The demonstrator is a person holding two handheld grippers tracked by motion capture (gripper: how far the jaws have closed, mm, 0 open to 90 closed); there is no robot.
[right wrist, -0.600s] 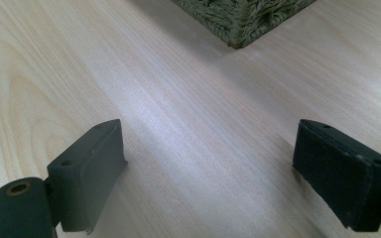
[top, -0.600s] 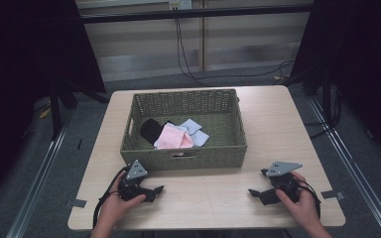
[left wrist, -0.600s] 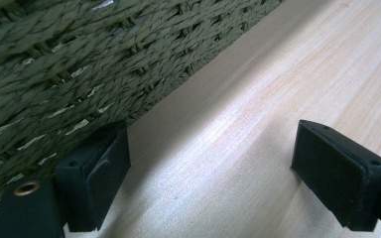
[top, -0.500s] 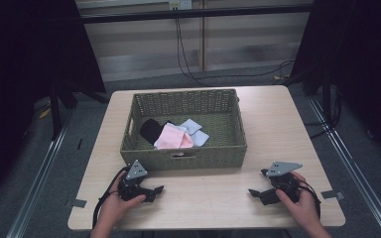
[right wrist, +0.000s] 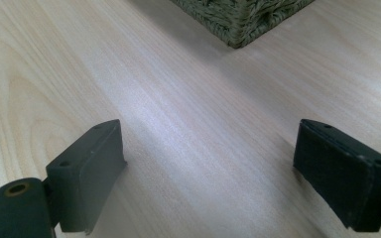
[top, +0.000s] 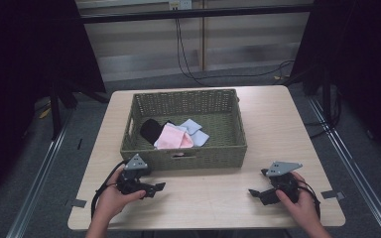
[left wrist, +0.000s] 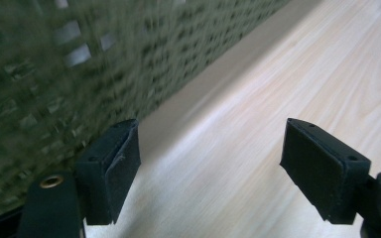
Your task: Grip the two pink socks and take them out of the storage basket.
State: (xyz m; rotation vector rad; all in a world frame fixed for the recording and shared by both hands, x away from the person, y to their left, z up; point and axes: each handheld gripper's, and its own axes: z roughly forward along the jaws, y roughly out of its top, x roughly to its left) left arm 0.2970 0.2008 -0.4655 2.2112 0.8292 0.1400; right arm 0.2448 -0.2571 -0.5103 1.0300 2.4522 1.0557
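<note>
Nothing has shifted; we hold the left gripper (top: pixel 151 188), fingers apart, nearer the green woven basket's (top: pixel 228 157) pink cloth (top: pixel 172 139); right gripper (top: pixel 260 194) likewise spread.

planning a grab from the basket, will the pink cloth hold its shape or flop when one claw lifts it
The pink cloth will probably flop: it lies in soft folds inside the basket. It looks thin, so likely light. It overlaps the pale blue cloth, which might drag along.

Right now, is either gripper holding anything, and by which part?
Nothing is held. The left gripper and right gripper are both open, over bare table.
</note>
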